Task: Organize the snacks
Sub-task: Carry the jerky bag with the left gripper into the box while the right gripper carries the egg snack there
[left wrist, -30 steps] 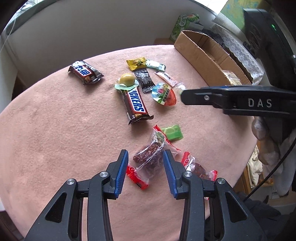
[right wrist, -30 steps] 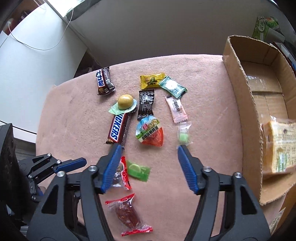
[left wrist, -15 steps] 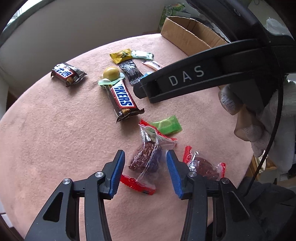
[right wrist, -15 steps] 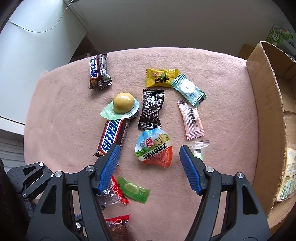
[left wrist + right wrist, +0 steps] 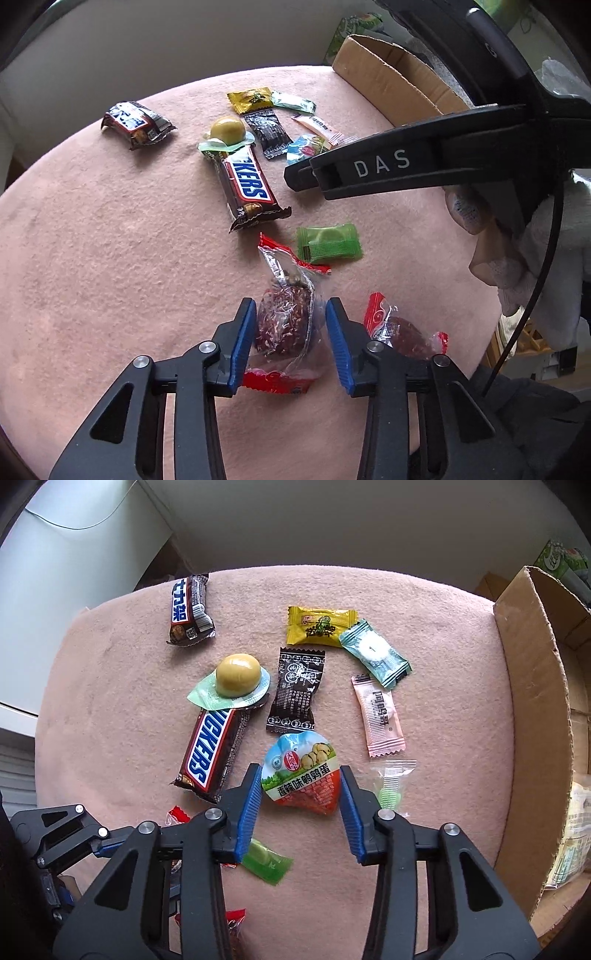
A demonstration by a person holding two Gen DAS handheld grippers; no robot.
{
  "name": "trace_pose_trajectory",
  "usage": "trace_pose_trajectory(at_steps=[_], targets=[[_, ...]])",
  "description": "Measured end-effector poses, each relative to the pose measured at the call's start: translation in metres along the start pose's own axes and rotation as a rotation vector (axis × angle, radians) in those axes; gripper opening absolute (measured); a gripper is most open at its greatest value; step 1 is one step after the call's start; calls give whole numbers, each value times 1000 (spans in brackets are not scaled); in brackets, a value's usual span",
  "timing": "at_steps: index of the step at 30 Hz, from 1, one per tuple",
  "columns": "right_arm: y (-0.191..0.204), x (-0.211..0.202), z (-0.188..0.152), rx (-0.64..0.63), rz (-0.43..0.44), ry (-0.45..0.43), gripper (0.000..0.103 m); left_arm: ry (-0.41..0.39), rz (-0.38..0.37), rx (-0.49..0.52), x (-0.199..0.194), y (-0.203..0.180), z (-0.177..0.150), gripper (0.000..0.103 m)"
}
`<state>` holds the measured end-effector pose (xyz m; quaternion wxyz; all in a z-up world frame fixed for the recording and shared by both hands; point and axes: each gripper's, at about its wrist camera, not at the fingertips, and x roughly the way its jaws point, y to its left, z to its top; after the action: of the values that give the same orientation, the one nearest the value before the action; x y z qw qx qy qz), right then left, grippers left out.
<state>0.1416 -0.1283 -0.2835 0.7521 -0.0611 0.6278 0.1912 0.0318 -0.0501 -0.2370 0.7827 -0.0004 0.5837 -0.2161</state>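
Observation:
On the pink cloth (image 5: 110,258), a brown snack ball in a clear, red-ended wrapper (image 5: 282,321) sits between the blue pads of my left gripper (image 5: 290,306). Its jaws are closing and the pads touch the wrapper on both sides. My right gripper (image 5: 300,775) points down over a dome-shaped egg packet with a blue, green and orange lid (image 5: 301,779). Its jaws are closing too, and both pads lie against the packet's edges. The right gripper's black arm marked DAS (image 5: 369,166) crosses the left wrist view and hides most of that packet.
A Snickers bar (image 5: 210,753), a yellow ball in a green cup (image 5: 236,675), a smaller chocolate bar (image 5: 188,609) and several wrapped candies lie beyond. A green candy (image 5: 328,245) and a second red-wrapped snack (image 5: 402,332) lie close by. An open cardboard box (image 5: 532,701) stands right.
My right gripper came down over the egg packet and its jaws narrowed onto it. My left gripper's jaws widened a little, then narrowed again around the brown snack.

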Motion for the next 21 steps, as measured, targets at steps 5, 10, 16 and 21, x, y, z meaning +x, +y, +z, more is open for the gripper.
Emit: trace_pose_trajectory(at_steps=[5, 10, 16, 21], targets=[[-1, -10, -4, 16, 24, -21, 42, -11, -20, -65, -8, 10, -4, 36], [-1, -24, -11, 19, 50, -33, 30, -24, -31, -104, -17, 18, -4, 35], [-7, -28, -14, 39, 52, -48, 27, -44, -25, -111, -27, 21, -2, 35], [-23, -50, -17, 67, 81, -81, 26, -65, -35, -119, -37, 20, 0, 35]])
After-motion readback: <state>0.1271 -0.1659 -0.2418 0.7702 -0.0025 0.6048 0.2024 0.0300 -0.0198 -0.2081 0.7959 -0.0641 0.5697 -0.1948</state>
